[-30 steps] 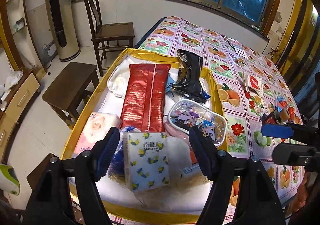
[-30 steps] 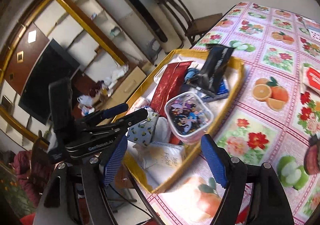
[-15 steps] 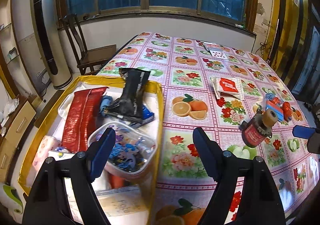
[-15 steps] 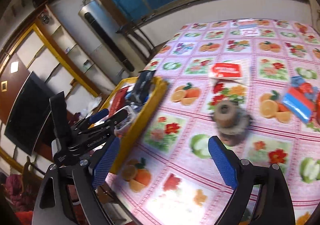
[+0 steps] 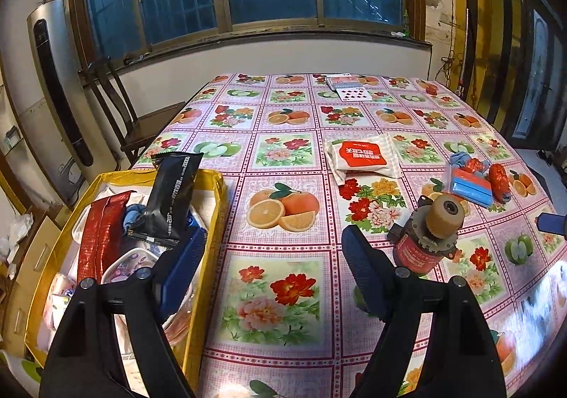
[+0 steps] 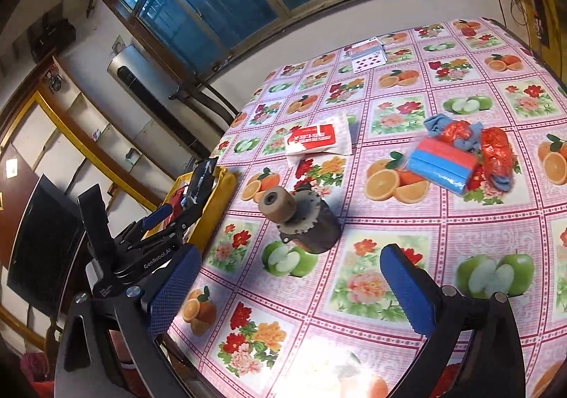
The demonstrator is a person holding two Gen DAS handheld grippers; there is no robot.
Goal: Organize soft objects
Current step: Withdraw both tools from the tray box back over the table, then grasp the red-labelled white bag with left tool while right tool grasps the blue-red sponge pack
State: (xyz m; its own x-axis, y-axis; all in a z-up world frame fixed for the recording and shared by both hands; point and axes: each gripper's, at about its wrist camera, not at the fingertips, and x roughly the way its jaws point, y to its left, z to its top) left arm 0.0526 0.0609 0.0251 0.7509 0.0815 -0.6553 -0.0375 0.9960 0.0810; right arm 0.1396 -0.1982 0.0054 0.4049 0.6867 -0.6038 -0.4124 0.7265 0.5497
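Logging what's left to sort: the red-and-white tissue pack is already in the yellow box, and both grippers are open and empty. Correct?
Not quite. The red-and-white tissue pack lies on the tablecloth, outside the yellow box, as the left wrist view shows. The left gripper and right gripper are open and empty.

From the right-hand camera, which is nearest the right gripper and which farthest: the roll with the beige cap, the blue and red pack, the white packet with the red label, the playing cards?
1. Roll with the beige cap, just ahead, slightly left.
2. Blue and red pack, ahead to the right.
3. White packet with the red label, farther back, left of centre.
4. Playing cards, at the table's far end.
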